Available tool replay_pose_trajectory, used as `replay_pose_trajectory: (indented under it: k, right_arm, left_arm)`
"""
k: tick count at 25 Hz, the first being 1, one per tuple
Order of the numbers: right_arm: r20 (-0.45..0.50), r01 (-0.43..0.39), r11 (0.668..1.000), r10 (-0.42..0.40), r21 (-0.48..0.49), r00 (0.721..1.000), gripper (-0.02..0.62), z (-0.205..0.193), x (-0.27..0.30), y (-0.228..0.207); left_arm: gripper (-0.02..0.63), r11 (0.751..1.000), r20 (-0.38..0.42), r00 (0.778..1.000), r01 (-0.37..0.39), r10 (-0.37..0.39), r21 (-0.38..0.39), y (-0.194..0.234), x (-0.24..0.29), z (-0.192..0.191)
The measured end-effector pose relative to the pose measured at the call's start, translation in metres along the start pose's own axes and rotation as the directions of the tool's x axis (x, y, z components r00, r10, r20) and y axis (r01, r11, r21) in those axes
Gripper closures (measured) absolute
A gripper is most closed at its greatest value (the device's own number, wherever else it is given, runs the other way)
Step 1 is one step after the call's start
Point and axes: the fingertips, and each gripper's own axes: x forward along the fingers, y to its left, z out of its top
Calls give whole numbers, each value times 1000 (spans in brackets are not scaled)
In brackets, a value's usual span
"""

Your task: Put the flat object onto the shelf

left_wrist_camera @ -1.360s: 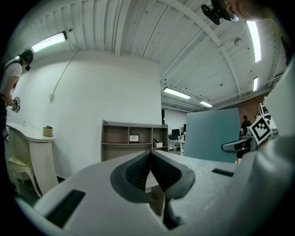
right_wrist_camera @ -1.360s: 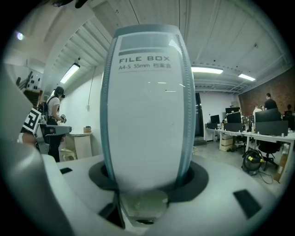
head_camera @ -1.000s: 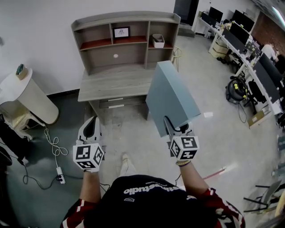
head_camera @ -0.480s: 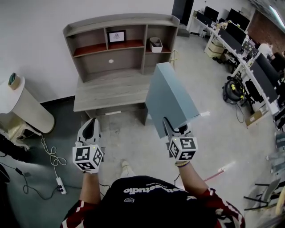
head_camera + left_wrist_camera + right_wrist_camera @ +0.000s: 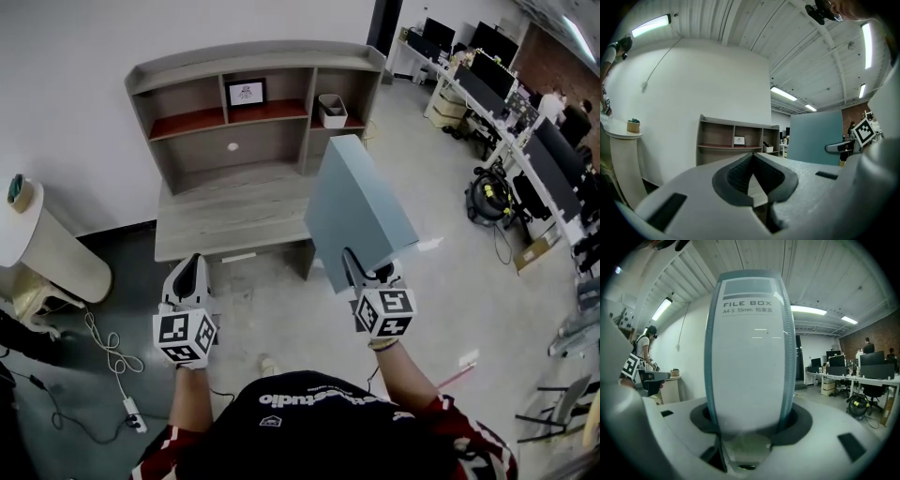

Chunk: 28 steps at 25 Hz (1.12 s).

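Moved: over the last second the shelf unit [image 5: 253,58] was brought slightly nearer and further left in the head view. The round white table [image 5: 47,248] was shifted toward the left edge, while both grippers were kept at much the same spots.
File box: the blue-grey file box [image 5: 361,211] was held in the air by its lower end and leaned a little. It was seen in front of the desk's right part, well apart from the shelves.
Right gripper: the right gripper [image 5: 364,269] was clamped across the box's thickness. Its jaws were spread wide by the box, and the labelled narrow face was turned to its camera.
Left gripper: the left gripper [image 5: 192,267] was held level with the right one, well apart from the box. Its jaws were drawn together at the tips with nothing between them.
In the way: the desk top [image 5: 225,211] lay between the box and the shelves. The upper middle compartment was taken by a framed picture [image 5: 247,92], and the upper right one by a white bin [image 5: 332,110].
Around: a small pot [image 5: 17,190] was set on the round table, and a power strip [image 5: 131,412] with white cable lay on the floor at lower left. A vacuum cleaner [image 5: 492,197] was parked at the right.
Surface and room: a grey concrete floor [image 5: 281,309] and a white wall [image 5: 84,56] behind the unit were seen. Rows of office desks [image 5: 506,89] with monitors were lined along the right.
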Motion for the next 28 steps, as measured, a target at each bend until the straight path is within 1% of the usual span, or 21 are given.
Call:
replay_pose_trajectory:
  k: [4, 11, 18, 23, 28]
  right_arm:
    - [-5, 17, 1000, -17, -2, 1000, 319, 5, 25, 7]
    - [-18, 50, 999, -50, 6, 999, 319, 6, 67, 16]
    - [-29, 82, 997, -82, 10, 996, 318, 4, 92, 23]
    - [-53, 91, 996, -90, 24, 995, 318, -2, 104, 25]
    - [-67, 96, 995, -95, 15, 993, 318, -8, 116, 23]
  left_arm:
    - [600, 1000, -1, 1000, 16, -16, -2, 18, 22, 2]
    - [600, 999, -9, 999, 44, -44, 21, 45, 53, 4]
    - [600, 997, -5, 997, 71, -71, 0, 67, 71, 0]
    - [600, 997, 3, 997, 81, -81, -9, 73, 80, 4]
    - [600, 997, 14, 997, 81, -81, -12, 75, 86, 5]
